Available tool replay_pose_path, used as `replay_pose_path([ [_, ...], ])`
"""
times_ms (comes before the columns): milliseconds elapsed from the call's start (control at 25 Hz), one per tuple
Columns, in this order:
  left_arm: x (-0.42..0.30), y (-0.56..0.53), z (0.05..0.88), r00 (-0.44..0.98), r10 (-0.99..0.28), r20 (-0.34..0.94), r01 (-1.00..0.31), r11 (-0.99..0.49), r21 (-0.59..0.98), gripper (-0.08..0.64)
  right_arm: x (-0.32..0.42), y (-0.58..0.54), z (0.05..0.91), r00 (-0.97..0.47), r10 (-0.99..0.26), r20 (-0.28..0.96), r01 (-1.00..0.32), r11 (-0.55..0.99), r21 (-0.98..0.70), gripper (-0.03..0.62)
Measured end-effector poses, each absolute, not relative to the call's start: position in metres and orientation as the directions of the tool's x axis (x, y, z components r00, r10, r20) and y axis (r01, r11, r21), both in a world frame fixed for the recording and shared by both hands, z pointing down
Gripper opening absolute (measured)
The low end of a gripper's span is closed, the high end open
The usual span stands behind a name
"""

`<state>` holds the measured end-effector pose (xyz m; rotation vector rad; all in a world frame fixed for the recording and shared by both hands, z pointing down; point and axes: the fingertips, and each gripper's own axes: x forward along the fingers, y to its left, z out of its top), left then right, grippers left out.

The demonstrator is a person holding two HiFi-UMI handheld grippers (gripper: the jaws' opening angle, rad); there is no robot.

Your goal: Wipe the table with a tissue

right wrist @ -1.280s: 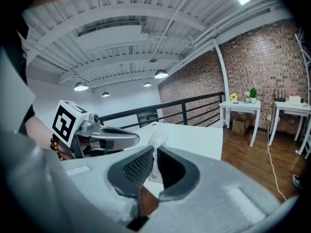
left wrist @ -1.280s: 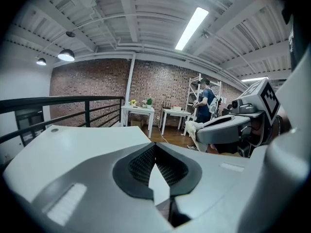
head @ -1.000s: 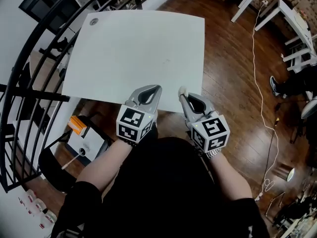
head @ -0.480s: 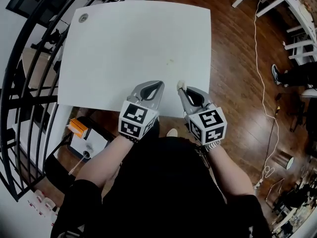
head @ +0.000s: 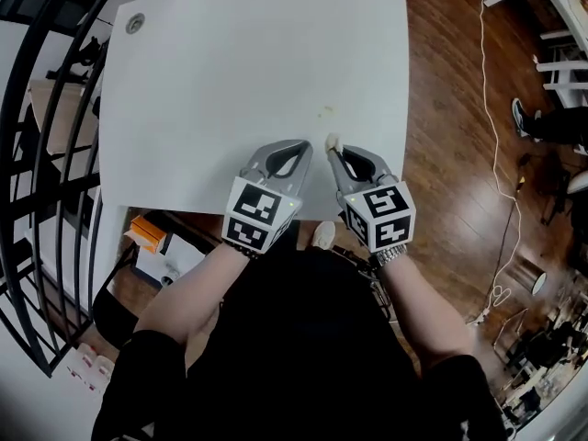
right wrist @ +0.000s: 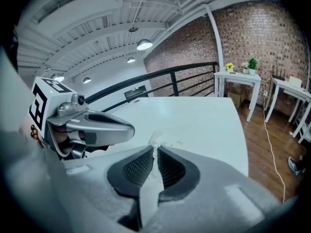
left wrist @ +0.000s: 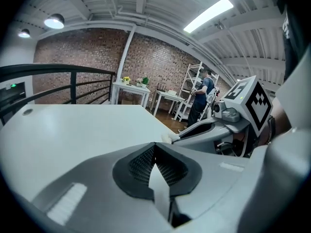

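Note:
A white table [head: 230,81] fills the upper head view. A faint yellowish smear [head: 326,111] marks its surface right of centre, also a smear [right wrist: 180,142] in the right gripper view. My right gripper [head: 334,147] hovers over the table's near edge, shut on a small white tissue [head: 333,141] whose tip pokes past the jaws; the tissue [right wrist: 156,140] shows at the jaw tips. My left gripper [head: 303,147] sits just left of it, shut with nothing in it. In the left gripper view its jaws [left wrist: 156,149] meet, with the right gripper [left wrist: 204,130] beside.
A round grommet [head: 135,23] sits at the table's far left corner. A black railing [head: 37,154] curves along the left. An orange and white box [head: 147,237] lies under the near left edge. A white cable [head: 501,154] runs across the wood floor at right.
Both grippers have moved forward over the table's near edge, toward the smear, the right one still holding the tissue. The view has tilted further down onto the table.

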<state>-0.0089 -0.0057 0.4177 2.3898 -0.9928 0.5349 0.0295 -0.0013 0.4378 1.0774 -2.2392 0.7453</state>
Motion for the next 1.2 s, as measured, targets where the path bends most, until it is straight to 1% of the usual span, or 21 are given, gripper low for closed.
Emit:
replay_pose_path([
  [360, -0.012, -0.019, 0.437, 0.669, -0.490, 0.559, -0.714, -0.634, 0.298, 0.012, 0.026, -0.026, 0.474, -0.508, -0.481, 0.715, -0.831, 0.491, -0.260, 0.014],
  [640, -0.019, -0.021, 0.449, 0.675, -0.464, 0.574, -0.703, -0.641, 0.309, 0.012, 0.012, -0.037, 0.495, -0.502, -0.456, 0.735, -0.830, 0.491, -0.262, 0.014],
  [1200, -0.023, -0.028, 0.462, 0.675, -0.449, 0.586, -0.707, -0.623, 0.336, 0.012, 0.002, -0.056, 0.519, -0.485, -0.404, 0.775, -0.830, 0.493, -0.262, 0.014],
])
